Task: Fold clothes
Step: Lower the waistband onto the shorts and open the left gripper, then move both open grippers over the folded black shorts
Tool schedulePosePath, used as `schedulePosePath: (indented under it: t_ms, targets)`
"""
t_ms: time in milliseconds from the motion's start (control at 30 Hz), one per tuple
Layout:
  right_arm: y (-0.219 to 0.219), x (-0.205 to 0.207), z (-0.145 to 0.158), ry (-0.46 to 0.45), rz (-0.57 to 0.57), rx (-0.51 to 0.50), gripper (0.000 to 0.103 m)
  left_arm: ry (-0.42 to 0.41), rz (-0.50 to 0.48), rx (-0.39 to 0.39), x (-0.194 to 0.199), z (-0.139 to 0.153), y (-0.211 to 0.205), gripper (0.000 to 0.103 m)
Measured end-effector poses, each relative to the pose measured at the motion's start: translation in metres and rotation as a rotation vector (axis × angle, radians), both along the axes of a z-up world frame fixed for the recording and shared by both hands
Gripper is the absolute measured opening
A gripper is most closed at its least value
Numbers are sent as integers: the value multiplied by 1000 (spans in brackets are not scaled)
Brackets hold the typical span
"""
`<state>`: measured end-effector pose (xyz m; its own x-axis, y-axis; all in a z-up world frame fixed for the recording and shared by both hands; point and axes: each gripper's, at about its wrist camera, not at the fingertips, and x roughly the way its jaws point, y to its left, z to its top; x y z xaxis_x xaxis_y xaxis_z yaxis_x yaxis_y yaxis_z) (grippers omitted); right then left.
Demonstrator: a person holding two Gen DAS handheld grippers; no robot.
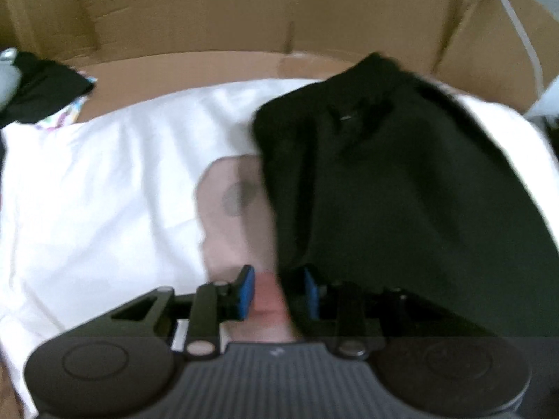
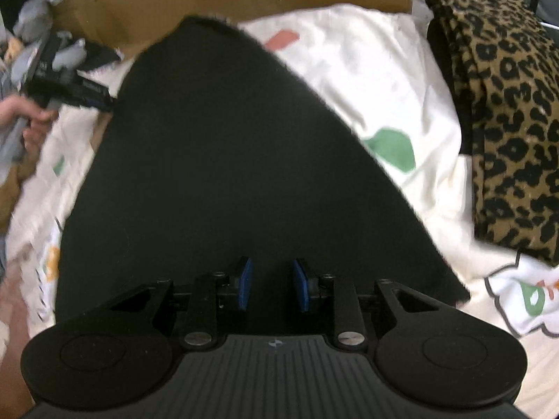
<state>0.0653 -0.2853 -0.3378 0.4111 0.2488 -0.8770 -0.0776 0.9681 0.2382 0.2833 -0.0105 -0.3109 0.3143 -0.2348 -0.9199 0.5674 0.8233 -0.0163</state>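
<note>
Black garment stretched between both grippers over the white sheet

The right gripper [image 2: 269, 286] is seen with pads parted — black garment [image 2: 223, 160] draped beyond; a grip cannot be told. The left gripper [image 1: 277, 291] is parted too, cloth edge between its pads. Further right, a leopard-print fabric [image 2: 506, 111] is folded; cardboard [image 1: 209, 10] behind.

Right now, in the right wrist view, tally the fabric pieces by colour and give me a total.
Black: 1, the plain black garment
Leopard print: 1, the folded brown-and-black cloth
White: 1, the printed white sheet underneath
Total: 3, leaving out the grey blur at far left, which is too unclear to count.
</note>
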Motion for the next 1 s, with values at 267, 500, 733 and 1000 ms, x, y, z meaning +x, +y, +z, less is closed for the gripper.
schedulePosePath:
  t_ms: [267, 500, 733, 1000]
  targets:
    - [-7, -8, 3, 29, -26, -21, 33, -11, 16, -46, -21, 31, 34, 31]
    - [2, -13, 18, -37, -8, 8, 33, 19, 12, -114, -85, 53, 71, 31]
    - [-1, -16, 27, -76, -46, 57, 35, 9, -59, -102, -144, 61, 84, 31]
    - [5, -15, 43, -130, -38, 85, 45, 102, -21, -124, -180, 55, 89, 34]
